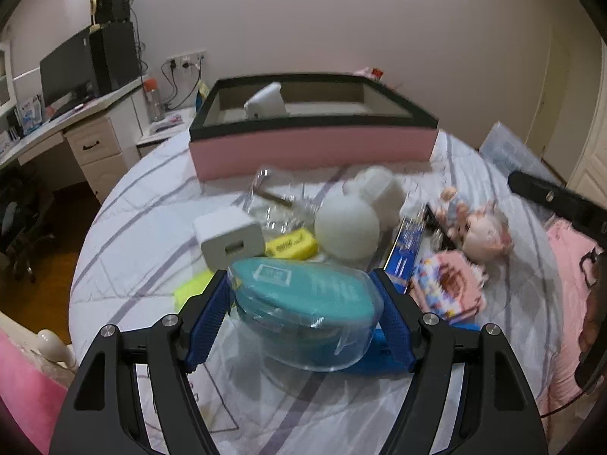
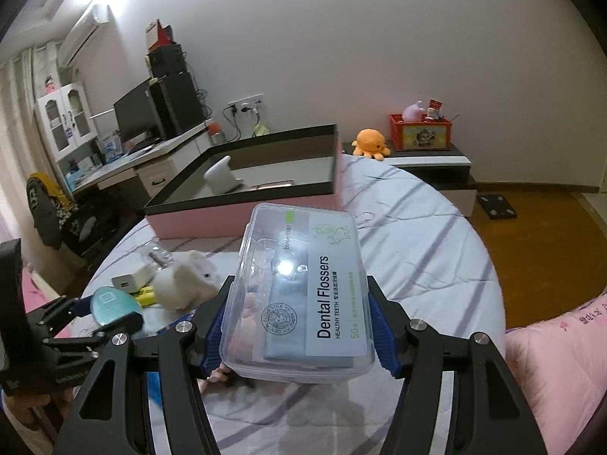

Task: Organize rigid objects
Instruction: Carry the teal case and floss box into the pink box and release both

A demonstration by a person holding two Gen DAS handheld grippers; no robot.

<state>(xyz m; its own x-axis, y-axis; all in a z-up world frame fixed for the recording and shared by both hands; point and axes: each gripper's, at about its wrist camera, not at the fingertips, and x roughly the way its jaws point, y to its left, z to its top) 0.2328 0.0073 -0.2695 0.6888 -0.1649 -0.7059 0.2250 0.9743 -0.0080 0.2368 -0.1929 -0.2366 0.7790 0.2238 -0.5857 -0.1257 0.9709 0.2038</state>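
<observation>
A bed [image 1: 144, 204] with a white, grey-striped cover filled the lower part of both views. At its far side sat a large pink box [image 2: 242, 189] with a dark rim, open at the top, with one white object [image 2: 222, 178] standing inside it.

Between the box and the grippers lay a loose cluster on the cover: a white plush toy [image 1: 353, 223], a small doll [image 1: 481, 223] to its right, a white charger block [image 1: 227, 239] to its left, and a yellow packet [image 1: 292, 244] just beside the charger. Some clear wrapping lay behind these, too blurred to tell what it held.

The right gripper [image 2: 297, 326] was clamped on a clear plastic box of dental flossers [image 2: 299, 288], its blue pads pressing the box's two long sides, the box raised off the cover and in front of the pink box.

The left gripper [image 1: 305, 303] gripped a teal item in a clear shell [image 1: 303, 303], pads against both ends, close above the cover, near the charger.
</observation>
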